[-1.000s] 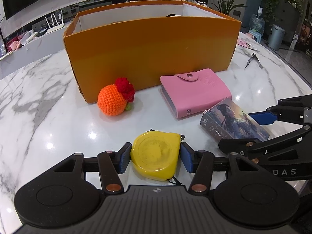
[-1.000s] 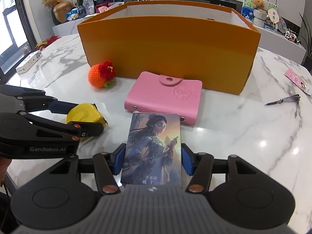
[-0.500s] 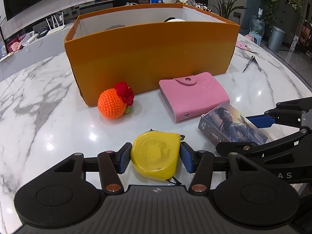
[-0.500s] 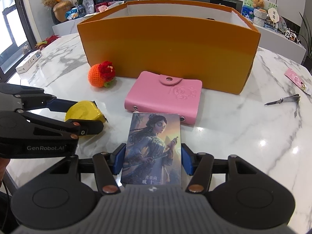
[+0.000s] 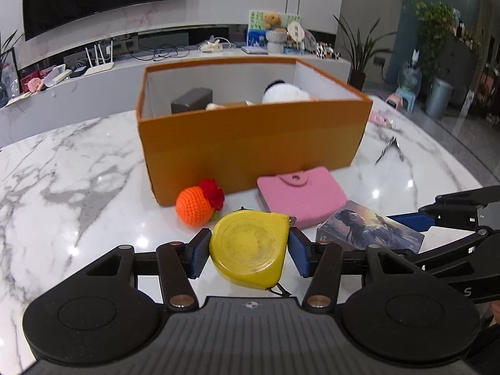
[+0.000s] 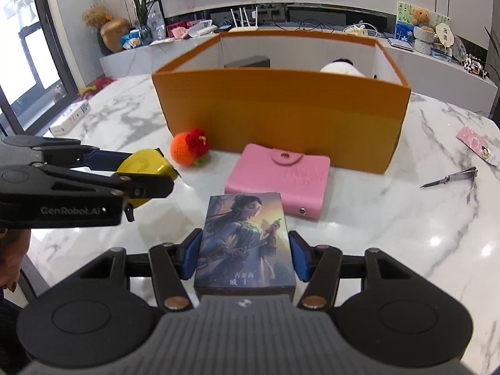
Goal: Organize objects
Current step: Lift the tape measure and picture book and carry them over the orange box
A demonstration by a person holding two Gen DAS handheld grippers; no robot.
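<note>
Nearest the cameras, the left gripper [image 5: 249,251] was closed partway on a round yellow plastic tape measure [image 5: 249,247], blue pads pressed to both its sides. The right gripper [image 6: 244,254] likewise clamped a printed card box bearing a painted figure [image 6: 245,240] by its long edges. Both items appeared clear of the white marble tabletop [image 6: 390,234], judged ready for carrying. Beyond lay a pink snap-fastened card wallet [image 6: 278,176] and an orange crocheted ball [image 5: 192,206], against the open orange cardboard box [image 5: 250,134], the likely destination.

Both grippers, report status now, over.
Left gripper shut on round yellow plastic tape measure. Right gripper shut on illustrated card box. Open orange cardboard box ahead; pink snap wallet lies between.
</note>
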